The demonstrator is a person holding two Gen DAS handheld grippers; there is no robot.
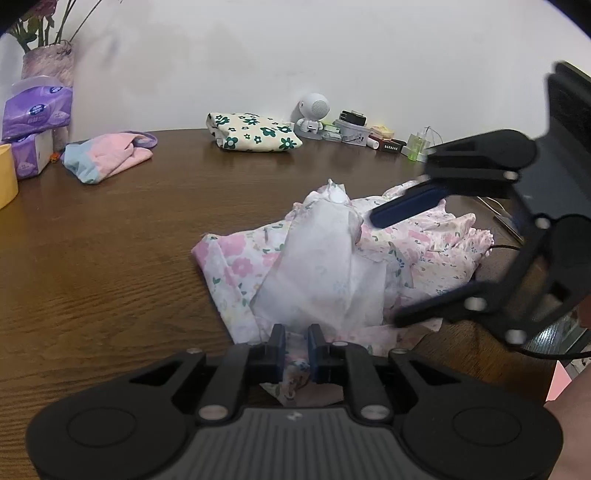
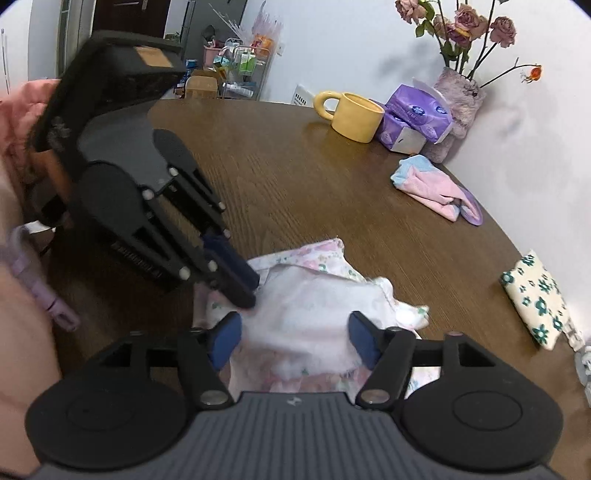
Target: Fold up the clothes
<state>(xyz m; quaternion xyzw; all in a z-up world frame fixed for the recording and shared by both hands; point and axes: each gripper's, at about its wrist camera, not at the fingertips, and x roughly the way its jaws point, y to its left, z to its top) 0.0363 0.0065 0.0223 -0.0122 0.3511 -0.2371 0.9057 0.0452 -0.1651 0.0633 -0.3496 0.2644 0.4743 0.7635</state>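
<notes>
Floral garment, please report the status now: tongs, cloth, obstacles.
Left tongs shut on floral garment edge. Right tongs open, cloth between the pads, not pinched. Garment bunched, unfolded, on wooden table. Nothing blocking.

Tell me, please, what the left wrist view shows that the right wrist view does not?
Only the left wrist view shows the white toy robot and the small boxes and bottles along the wall, and the left gripper shut on the pink floral garment. Only the right wrist view shows the yellow mug's handle, the roses, a cluttered cart, and the right gripper open. Both show the garment, the green-flowered folded cloth, the pink-and-blue cloth, tissue packs and the table.
</notes>
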